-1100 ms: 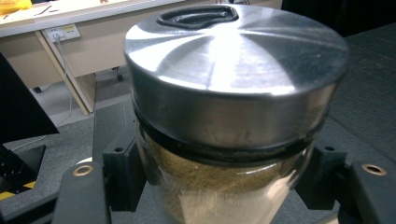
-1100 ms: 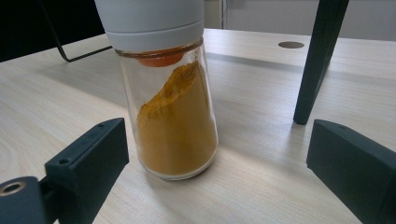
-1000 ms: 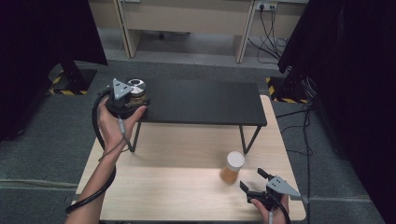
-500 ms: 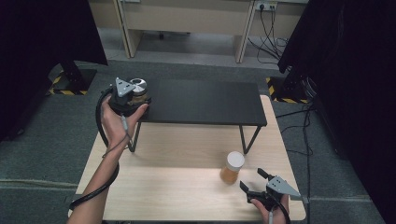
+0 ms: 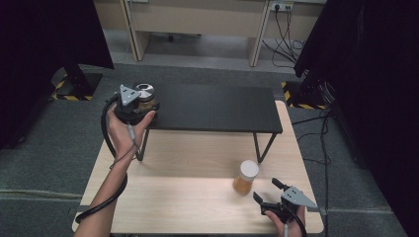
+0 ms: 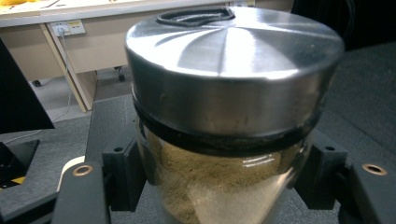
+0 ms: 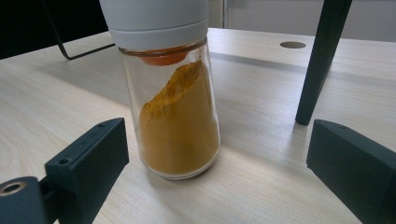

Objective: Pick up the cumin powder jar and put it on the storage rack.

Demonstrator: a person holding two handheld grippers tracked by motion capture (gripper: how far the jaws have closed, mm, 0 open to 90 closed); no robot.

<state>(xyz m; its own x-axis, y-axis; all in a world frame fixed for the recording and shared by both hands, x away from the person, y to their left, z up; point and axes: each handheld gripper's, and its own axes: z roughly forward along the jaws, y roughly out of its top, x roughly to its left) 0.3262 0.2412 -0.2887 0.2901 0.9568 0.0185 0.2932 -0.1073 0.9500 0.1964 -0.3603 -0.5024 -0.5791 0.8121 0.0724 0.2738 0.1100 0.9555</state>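
no brand, label or readable writing shows on either jar or on the grippers.

the black shelf [image 5: 212,106] standing on the wooden table [image 5: 163,197] serves as the landmark. the steel-lidded jar [image 5: 144,96] is at the shelf's far left end, its base at or just over the shelf top; whether it rests there cannot be told. it stands upright, long axis vertical, the brushed metal lid [image 6: 233,42] up and a black ring under the lid. through the glass a tan, coarse powder [image 6: 205,177] shows, heaped higher on one side. the left gripper [image 5: 129,106] is clamped on this jar: in the left gripper view both black jaws press against the glass wall below the lid, one on each side. the left hand [image 5: 123,128] holds the gripper just off the shelf's left front corner, the cable looping down beside the forearm.

the white-capped jar [image 5: 245,176] stands on the table in front of the shelf, near its right front leg [image 5: 262,145]. it is upright too, long axis vertical, white cap [image 7: 154,18] on top, with orange-yellow powder [image 7: 180,126] sloped inside the glass. the right gripper [image 5: 271,193] lies just in front and to the right of this jar, jaws spread wide and pointing toward it; nothing is between the pads, and the jar stands apart from them.
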